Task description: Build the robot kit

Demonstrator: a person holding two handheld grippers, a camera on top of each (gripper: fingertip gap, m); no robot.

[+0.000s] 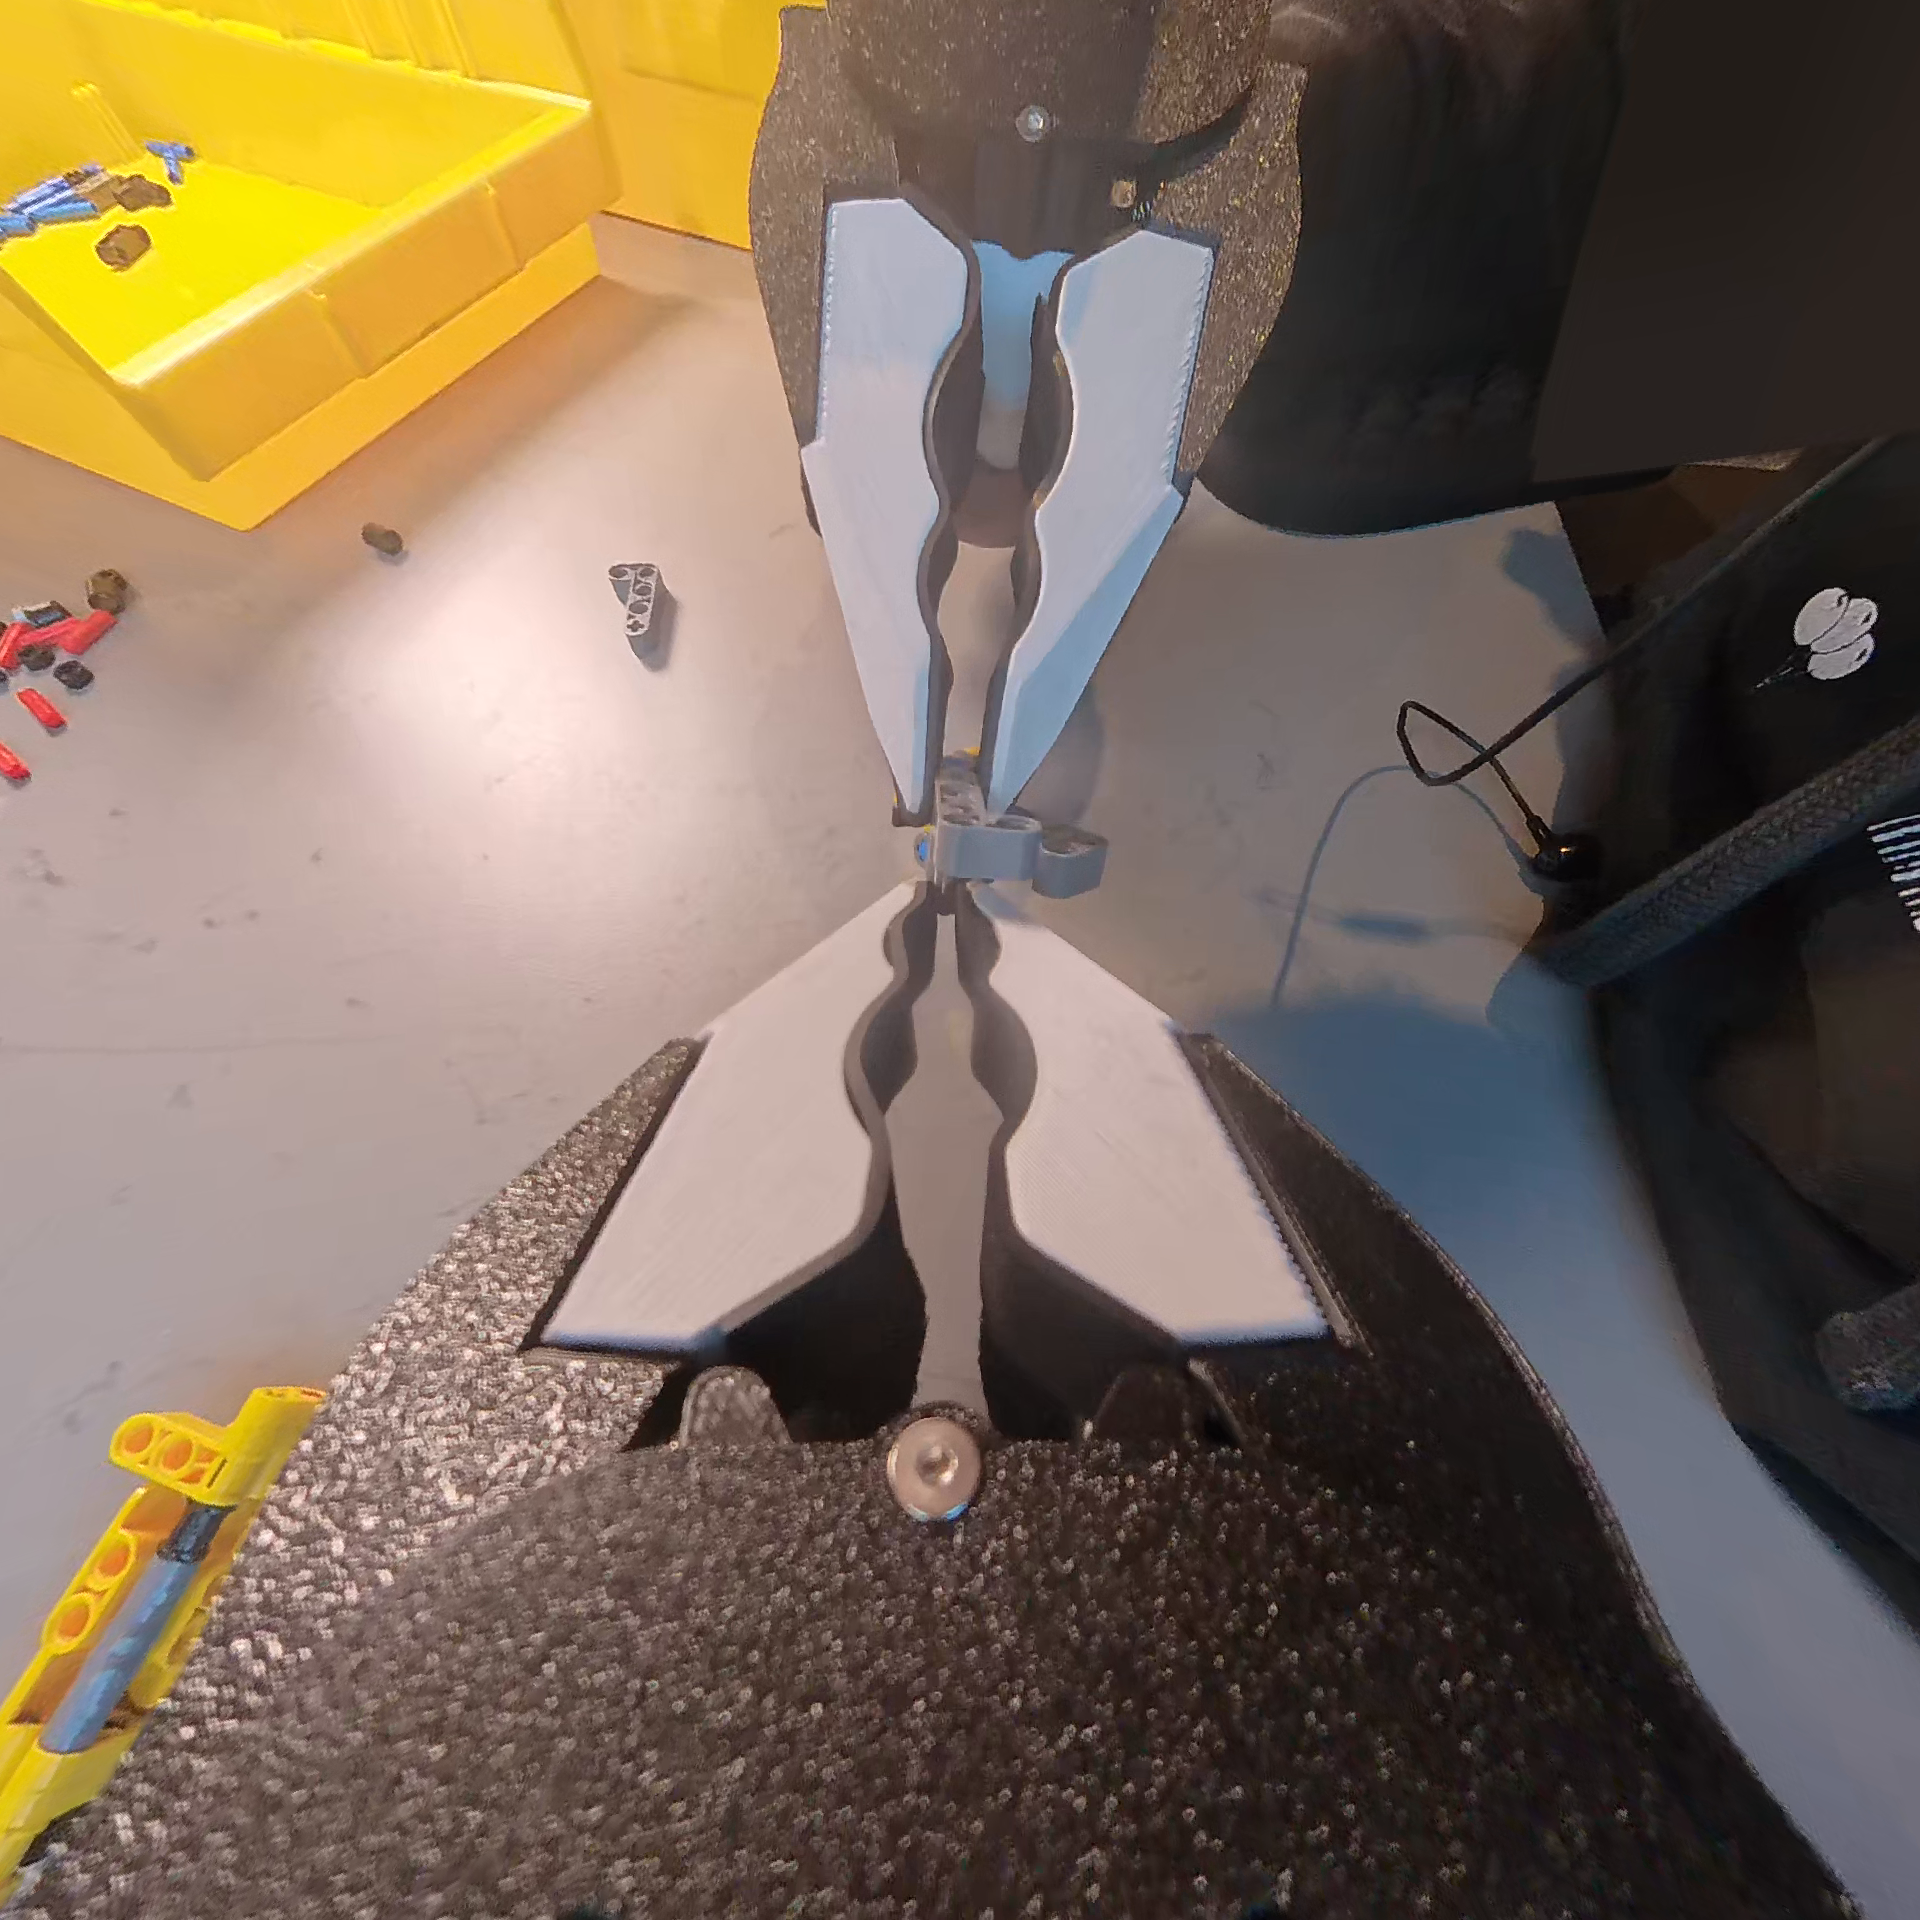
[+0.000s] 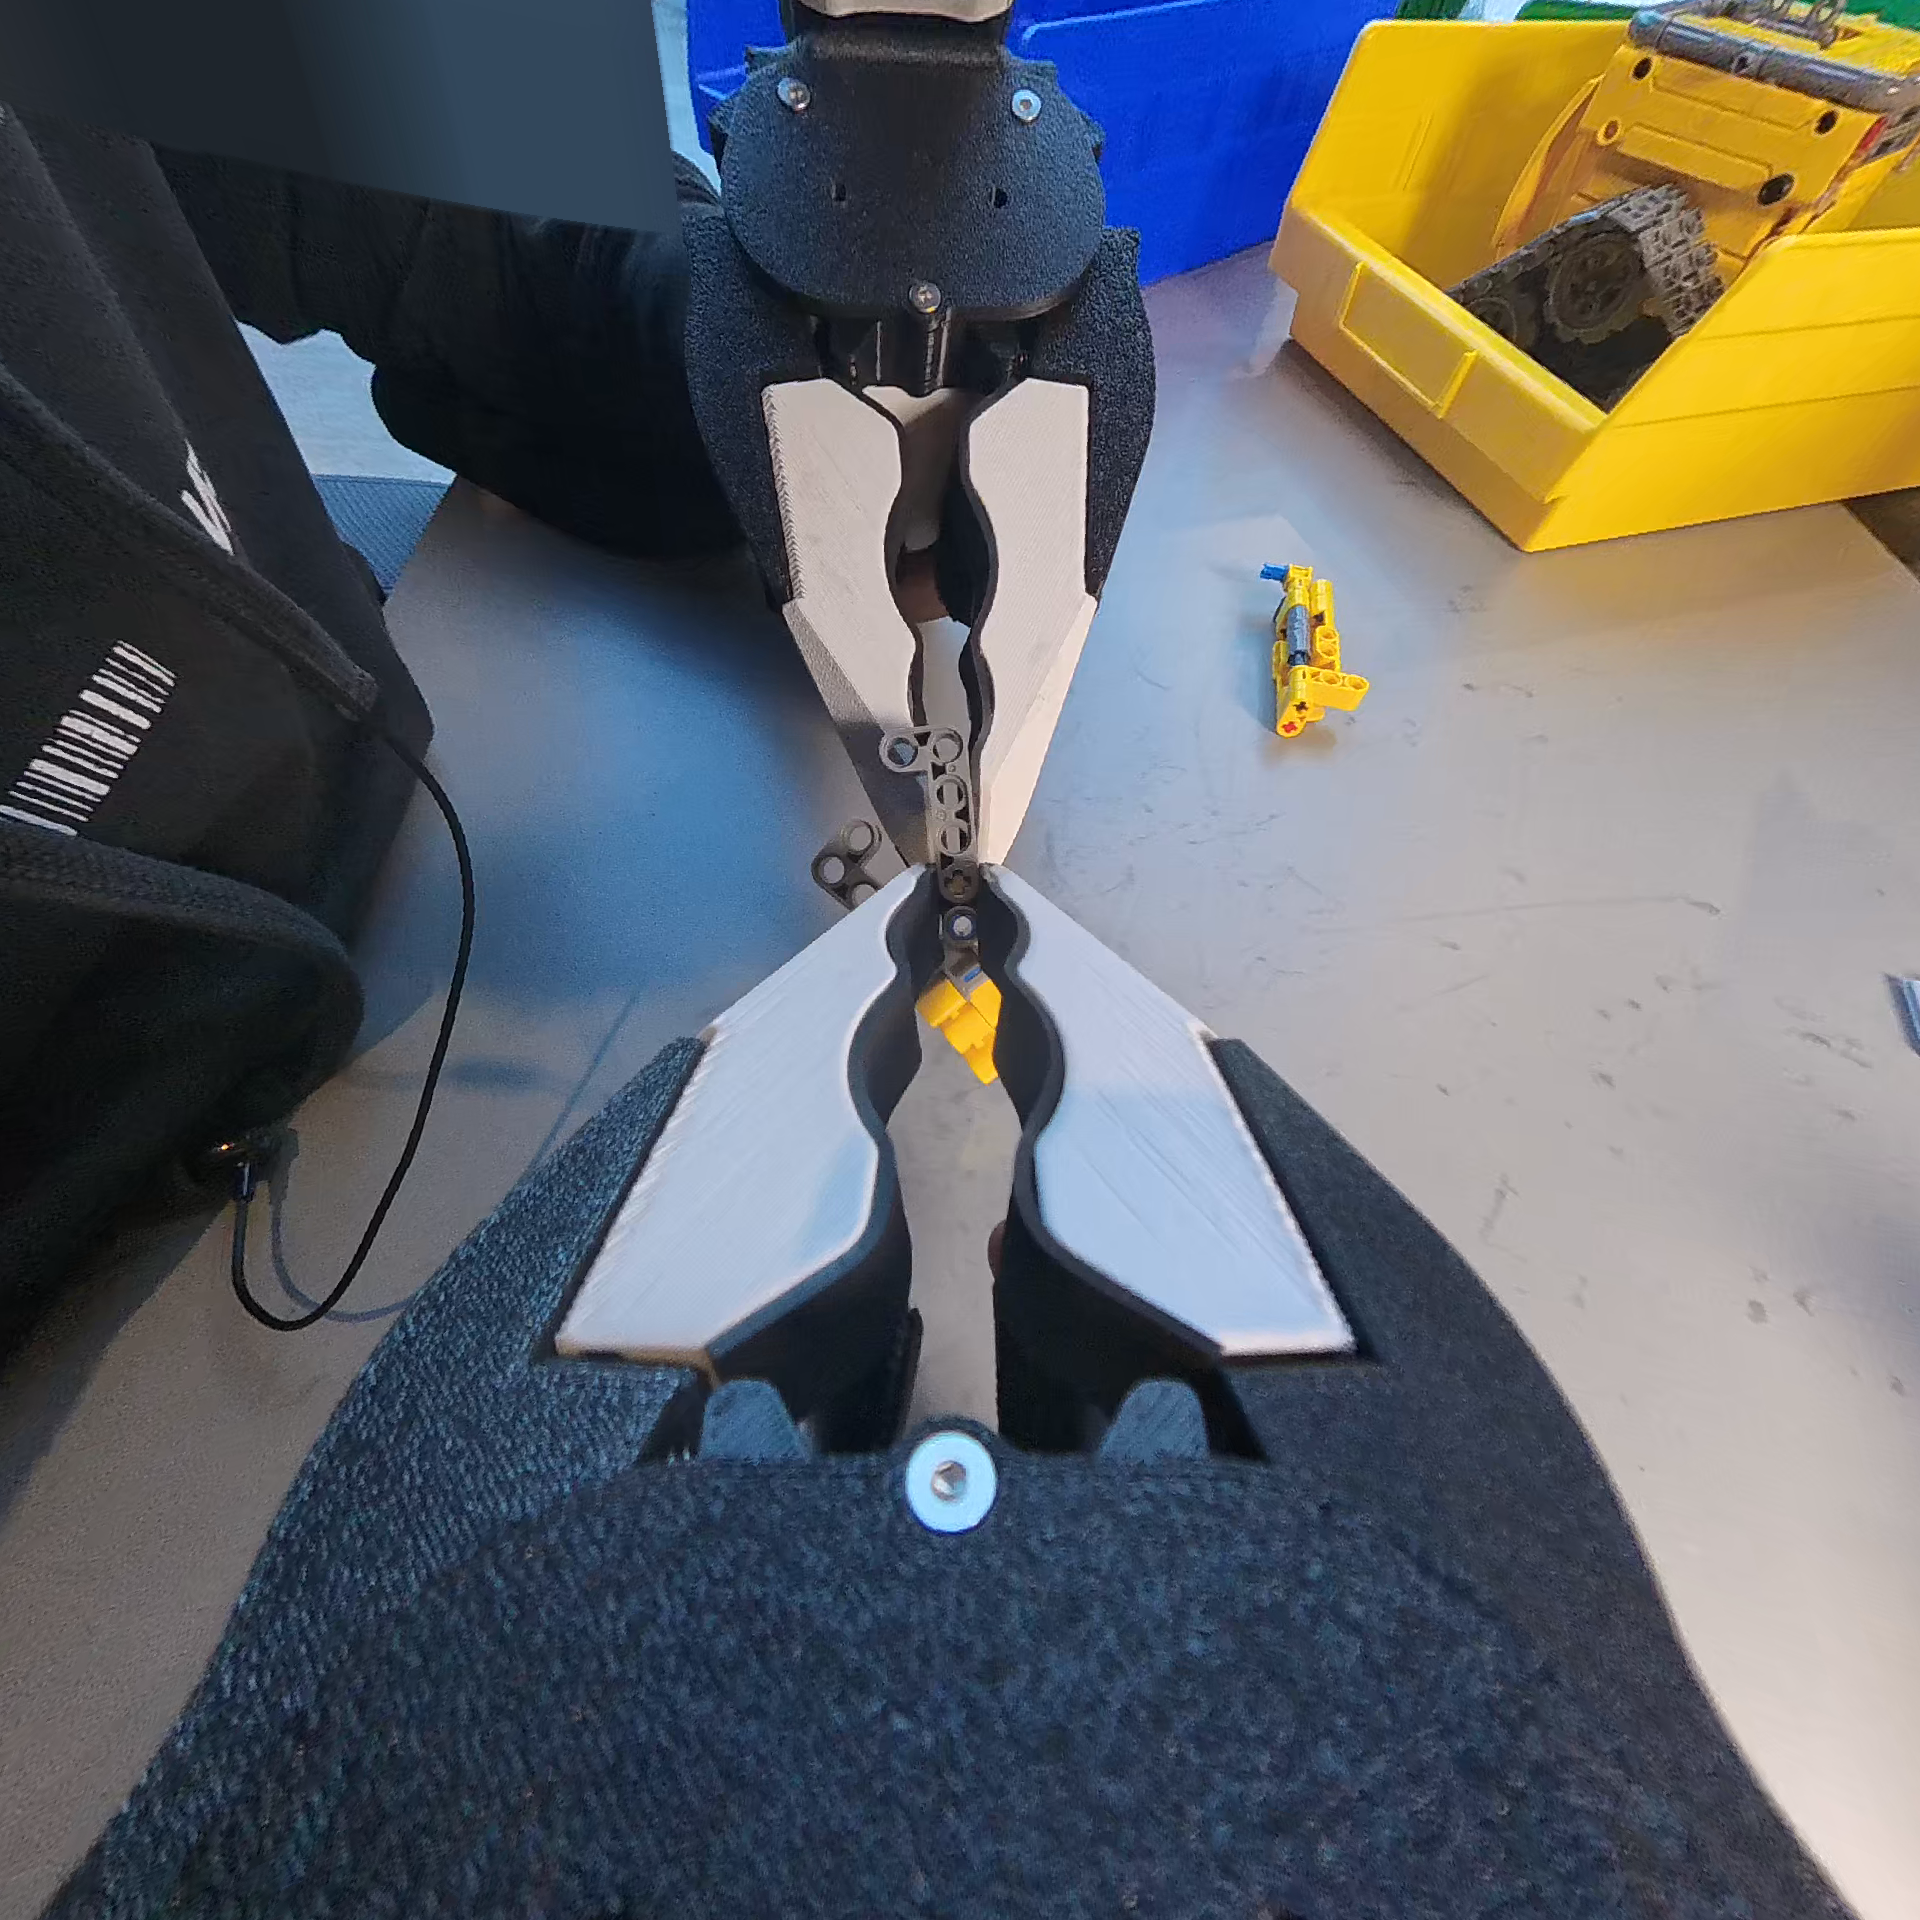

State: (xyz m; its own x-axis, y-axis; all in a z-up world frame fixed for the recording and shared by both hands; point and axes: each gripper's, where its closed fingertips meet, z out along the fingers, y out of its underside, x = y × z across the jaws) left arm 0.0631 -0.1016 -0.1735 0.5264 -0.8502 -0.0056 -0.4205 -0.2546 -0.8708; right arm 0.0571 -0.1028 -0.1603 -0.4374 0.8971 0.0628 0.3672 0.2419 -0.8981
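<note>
My two grippers meet tip to tip over the grey table (image 1: 364, 935). My left gripper (image 1: 940, 899) is shut on a small grey holed-beam assembly (image 1: 987, 844). My right gripper (image 1: 956, 805) comes from the far side and is shut on the same cluster. In the right wrist view my right gripper (image 2: 958, 888) clamps a straight grey beam (image 2: 951, 805) with a yellow piece (image 2: 961, 1013) behind it between the fingers. My left gripper (image 2: 951, 847) grips the beam's other end. I cannot tell whether the pieces are joined.
A yellow bin (image 1: 312, 312) with blue and dark parts stands far left. Near it lie a loose grey beam (image 1: 644, 608), red pieces (image 1: 52, 644) and a yellow assembly (image 1: 135, 1558). Another yellow bin (image 2: 1558, 447) holds a tracked model (image 2: 1662, 208). A blue bin (image 2: 1195, 135) and a person's dark clothing (image 2: 156, 623) are close. The grippers are tip to tip, or close to it.
</note>
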